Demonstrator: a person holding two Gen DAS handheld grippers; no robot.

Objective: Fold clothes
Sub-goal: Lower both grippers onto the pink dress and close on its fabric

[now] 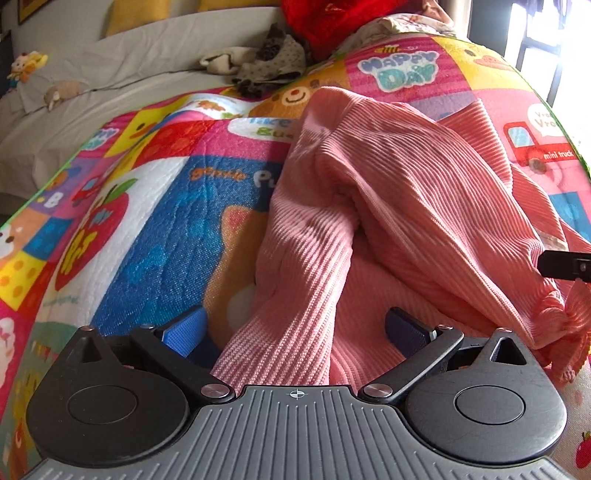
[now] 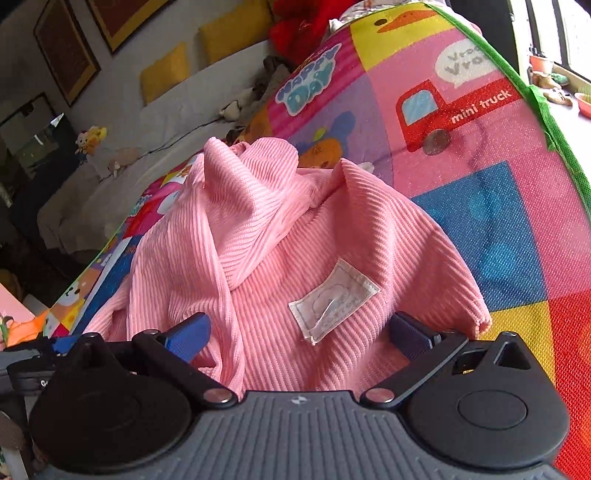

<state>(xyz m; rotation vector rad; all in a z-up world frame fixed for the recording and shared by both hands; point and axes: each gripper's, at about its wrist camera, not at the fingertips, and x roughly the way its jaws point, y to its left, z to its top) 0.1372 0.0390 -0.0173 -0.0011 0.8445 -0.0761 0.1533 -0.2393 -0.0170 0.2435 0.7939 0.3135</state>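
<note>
A pink ribbed garment (image 1: 388, 206) lies crumpled on a colourful play mat (image 1: 155, 221). My left gripper (image 1: 295, 332) is open, its blue pads (image 1: 186, 330) spread wide with the garment's near edge lying between them. In the right wrist view the same pink garment (image 2: 280, 236) shows a white sewn label (image 2: 332, 299). My right gripper (image 2: 299, 336) is open too, pads (image 2: 190, 336) wide on either side of the cloth below the label. The right gripper's tip shows at the right edge of the left wrist view (image 1: 565, 264).
A grey sofa (image 1: 110, 74) with yellow cushions (image 2: 166, 72), soft toys (image 1: 26, 66) and a pile of dark clothes (image 1: 269, 59) lies beyond the mat. A red item (image 1: 332, 22) sits at the mat's far end. The mat's green edge (image 2: 546, 110) runs along the right.
</note>
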